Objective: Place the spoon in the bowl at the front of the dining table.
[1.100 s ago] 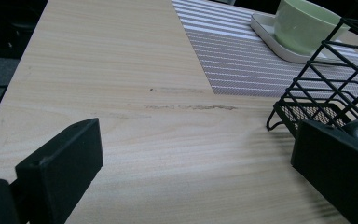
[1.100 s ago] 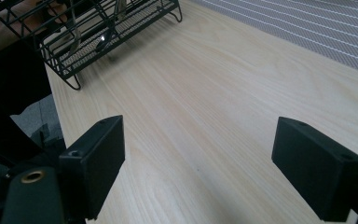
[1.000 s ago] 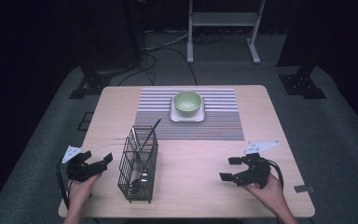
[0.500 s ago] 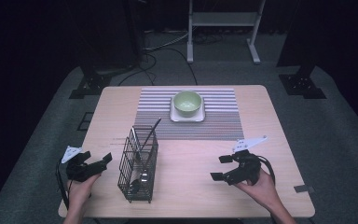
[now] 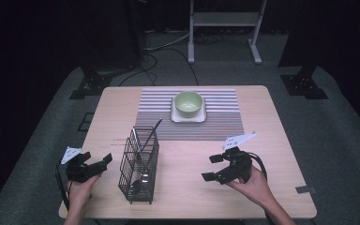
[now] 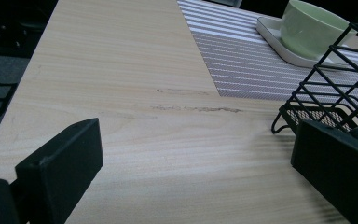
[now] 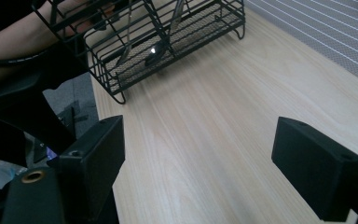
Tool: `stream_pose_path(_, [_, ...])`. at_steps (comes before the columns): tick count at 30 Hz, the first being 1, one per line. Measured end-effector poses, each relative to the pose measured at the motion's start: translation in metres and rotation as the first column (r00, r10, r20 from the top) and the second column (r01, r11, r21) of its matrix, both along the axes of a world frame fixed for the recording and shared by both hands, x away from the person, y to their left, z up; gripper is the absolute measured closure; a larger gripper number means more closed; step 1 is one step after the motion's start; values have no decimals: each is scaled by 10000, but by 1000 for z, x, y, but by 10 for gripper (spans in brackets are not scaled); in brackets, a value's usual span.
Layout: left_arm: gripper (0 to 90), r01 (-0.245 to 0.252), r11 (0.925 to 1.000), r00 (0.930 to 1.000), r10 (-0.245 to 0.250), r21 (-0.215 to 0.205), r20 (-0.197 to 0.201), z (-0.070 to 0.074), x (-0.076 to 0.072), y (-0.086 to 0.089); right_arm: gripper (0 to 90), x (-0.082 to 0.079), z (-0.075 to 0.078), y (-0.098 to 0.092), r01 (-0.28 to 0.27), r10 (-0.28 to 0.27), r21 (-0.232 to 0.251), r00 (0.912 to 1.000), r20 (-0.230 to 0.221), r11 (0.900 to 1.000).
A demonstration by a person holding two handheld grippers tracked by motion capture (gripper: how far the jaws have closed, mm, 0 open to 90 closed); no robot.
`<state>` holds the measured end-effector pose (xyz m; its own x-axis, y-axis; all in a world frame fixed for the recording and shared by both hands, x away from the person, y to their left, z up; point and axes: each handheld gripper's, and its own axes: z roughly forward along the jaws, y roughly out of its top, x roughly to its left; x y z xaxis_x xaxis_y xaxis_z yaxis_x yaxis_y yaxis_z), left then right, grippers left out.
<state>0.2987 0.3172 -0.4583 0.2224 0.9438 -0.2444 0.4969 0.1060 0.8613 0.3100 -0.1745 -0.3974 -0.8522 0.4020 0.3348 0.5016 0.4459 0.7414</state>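
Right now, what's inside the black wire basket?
The wire basket holds utensils: one dark handle sticks up above the rim, and a shiny spoon-like bowl lies low. The wires hide how many there are.

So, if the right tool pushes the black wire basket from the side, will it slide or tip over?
The wire basket is tall and narrow, standing on small feet, so a high push would probably tip it. A low push should slide it on the smooth wooden table. It looks light, and the utensils inside may rattle or shift.
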Motion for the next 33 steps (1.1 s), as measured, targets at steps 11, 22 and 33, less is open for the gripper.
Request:
stream_pose_path(11, [10, 6, 10000, 10000, -6, -26, 8, 0, 0, 0, 161, 5, 14, 18, -473, 478, 205, 9985, -263, 9987])
stream_pose_path(22, [10, -43, 10000, 10000, 43, -86, 1, 0, 0, 1, 161, 10, 31, 39, -823, 823, 9, 9962, -291, 9966])
stream_pose_path(33, [10, -52, 9999, 10000, 52, -93, -20, 0, 0, 0, 161, 16, 45, 57, -1047, 1045, -88, 9943, -194, 9945])
